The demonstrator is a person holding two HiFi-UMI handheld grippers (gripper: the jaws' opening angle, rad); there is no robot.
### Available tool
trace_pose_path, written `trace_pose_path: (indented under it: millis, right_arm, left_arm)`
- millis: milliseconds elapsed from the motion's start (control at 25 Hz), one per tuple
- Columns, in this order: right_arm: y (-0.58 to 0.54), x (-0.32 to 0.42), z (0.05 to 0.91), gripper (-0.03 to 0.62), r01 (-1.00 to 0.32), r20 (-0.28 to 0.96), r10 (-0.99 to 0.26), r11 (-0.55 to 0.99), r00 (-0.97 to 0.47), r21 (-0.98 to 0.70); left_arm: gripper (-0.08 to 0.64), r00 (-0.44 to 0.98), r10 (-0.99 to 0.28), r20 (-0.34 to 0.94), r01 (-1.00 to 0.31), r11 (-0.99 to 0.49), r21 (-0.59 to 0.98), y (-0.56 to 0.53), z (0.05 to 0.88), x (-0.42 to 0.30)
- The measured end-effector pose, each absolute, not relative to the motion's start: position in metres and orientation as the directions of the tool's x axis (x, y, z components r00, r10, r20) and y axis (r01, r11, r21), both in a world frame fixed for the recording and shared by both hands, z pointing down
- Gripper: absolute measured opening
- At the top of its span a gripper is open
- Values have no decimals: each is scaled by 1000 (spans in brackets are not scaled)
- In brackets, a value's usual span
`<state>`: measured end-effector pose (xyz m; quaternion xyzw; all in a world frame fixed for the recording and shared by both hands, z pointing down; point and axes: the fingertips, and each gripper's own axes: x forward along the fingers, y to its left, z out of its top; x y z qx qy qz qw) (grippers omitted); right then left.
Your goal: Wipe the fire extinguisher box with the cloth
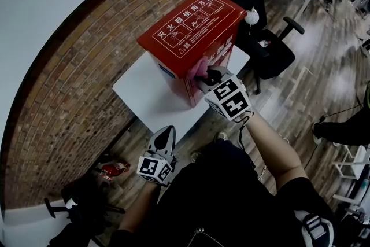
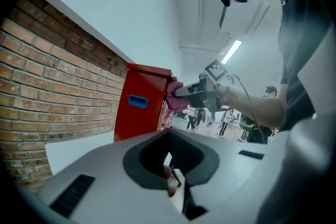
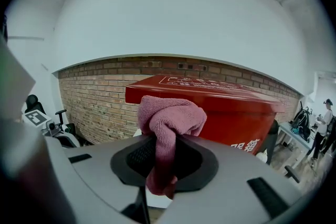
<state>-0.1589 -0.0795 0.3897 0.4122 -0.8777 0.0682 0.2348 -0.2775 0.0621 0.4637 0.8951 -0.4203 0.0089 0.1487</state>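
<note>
Right gripper (image 1: 204, 77) with cloth (image 3: 170, 115) against box (image 1: 191, 26)

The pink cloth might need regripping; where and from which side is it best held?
I'd pinch the cloth at its gathered middle, as the right gripper does, coming from the person's side: the wad bulges past the jaws toward the red box.

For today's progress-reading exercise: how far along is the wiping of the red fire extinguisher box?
Done: the pink cloth is clamped in the right gripper. In hand: it meets the red box's near side under the lid. Left: nothing shows which faces are wiped, so lid and sides may remain. The left gripper is shut and empty.
</note>
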Motion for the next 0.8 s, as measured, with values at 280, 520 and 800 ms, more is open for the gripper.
trace_pose_path:
  millis: [280,520,800]
  right_arm:
    - [-67,-175,390,84,-744,460,-689,663,-560,87]
    - [-61,-186,392,84,-735,458,-683,673,-569,90]
    - [-60,-192,405,84,-738,461,-679,671,-571,73]
  left_arm:
    - [20,631,-761,147,-767,-585,263,72,469,-288]
    - [20,630,-764,142,-766,-581,275,77,471,-289]
    - [20,622,-768,153,-774,-574,266,70,473,-287]
